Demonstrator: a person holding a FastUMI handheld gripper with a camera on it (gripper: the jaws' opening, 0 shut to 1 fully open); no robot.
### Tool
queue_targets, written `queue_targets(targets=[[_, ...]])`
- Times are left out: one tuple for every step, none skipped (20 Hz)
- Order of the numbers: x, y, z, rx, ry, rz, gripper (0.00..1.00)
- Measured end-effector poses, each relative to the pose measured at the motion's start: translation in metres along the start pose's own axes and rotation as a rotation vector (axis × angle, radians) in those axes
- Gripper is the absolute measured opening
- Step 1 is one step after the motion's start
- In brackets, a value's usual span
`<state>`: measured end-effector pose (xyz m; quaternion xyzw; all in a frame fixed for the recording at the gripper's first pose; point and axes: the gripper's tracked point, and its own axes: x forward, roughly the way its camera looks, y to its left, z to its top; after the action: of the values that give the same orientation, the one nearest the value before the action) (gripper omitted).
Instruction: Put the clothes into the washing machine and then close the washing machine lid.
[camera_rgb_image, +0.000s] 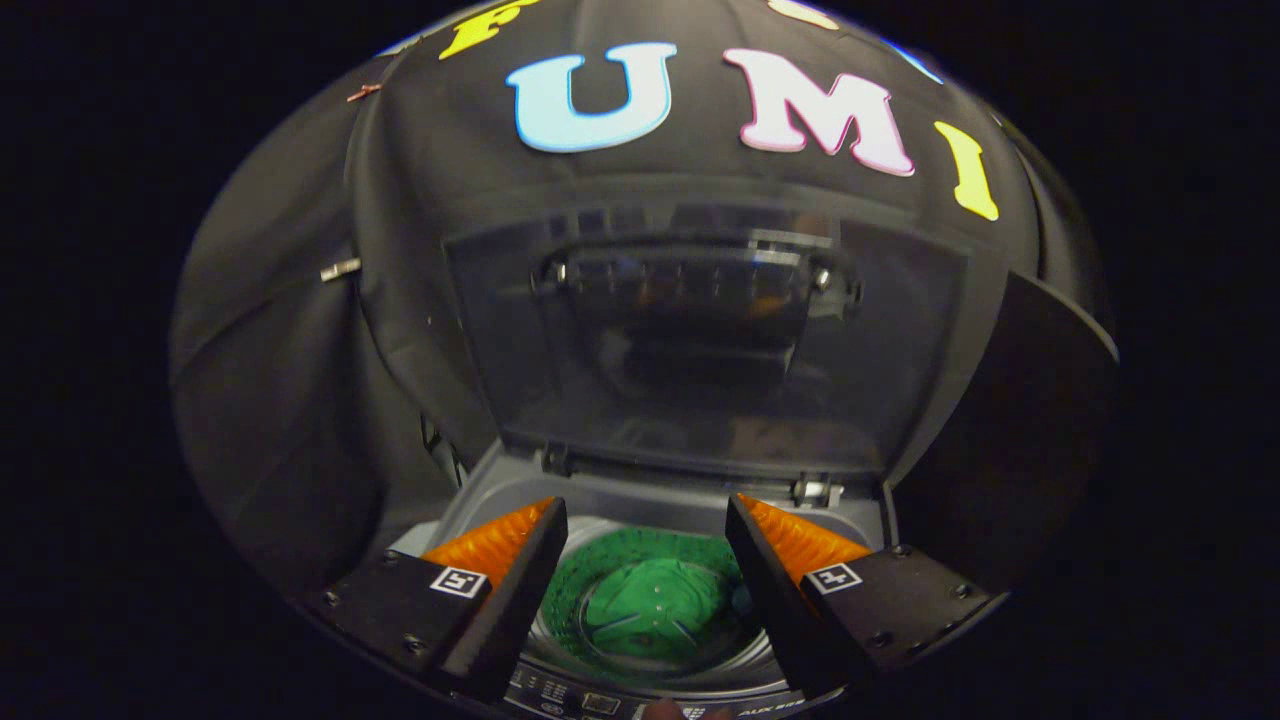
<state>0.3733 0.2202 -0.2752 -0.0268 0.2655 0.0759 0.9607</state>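
Observation:
A grey top-loading washing machine (500, 495) stands below me with its tinted see-through lid (700, 340) raised upright against the back. A green garment (650, 605) lies inside the drum, seen between and below my fingers. My gripper (645, 525) hovers above the drum opening, open, with nothing held between the fingers. The lid rises just beyond the fingertips.
The machine's control panel (590, 700) runs along its front rim beneath the fingers. Black cloth hangs close behind and to both sides of the machine. A fingertip of a hand (665, 710) shows at the panel's front edge.

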Motion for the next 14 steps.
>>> queue_targets(targets=[[-0.007,0.004,0.018,0.001,-0.036,0.012,0.99],[-0.013,0.008,0.033,-0.008,-0.067,0.021,0.99],[-0.021,0.012,0.048,-0.017,-0.098,0.025,1.0],[-0.027,0.013,0.064,-0.026,-0.133,0.02,1.0],[-0.031,0.014,0.082,-0.042,-0.178,0.014,1.0],[-0.038,0.014,0.101,-0.066,-0.226,-0.002,1.0],[-0.046,0.014,0.121,-0.078,-0.273,-0.013,1.0],[-0.054,0.015,0.139,-0.084,-0.313,-0.019,0.99],[-0.059,0.014,0.159,-0.087,-0.353,-0.029,0.99],[-0.061,0.015,0.176,-0.088,-0.39,-0.028,0.99],[-0.062,0.014,0.19,-0.08,-0.398,-0.031,0.99],[-0.061,0.013,0.202,-0.067,-0.402,-0.032,0.99],[-0.06,0.012,0.217,-0.066,-0.417,-0.042,0.99],[-0.059,0.005,0.233,-0.089,-0.441,-0.076,0.99]])
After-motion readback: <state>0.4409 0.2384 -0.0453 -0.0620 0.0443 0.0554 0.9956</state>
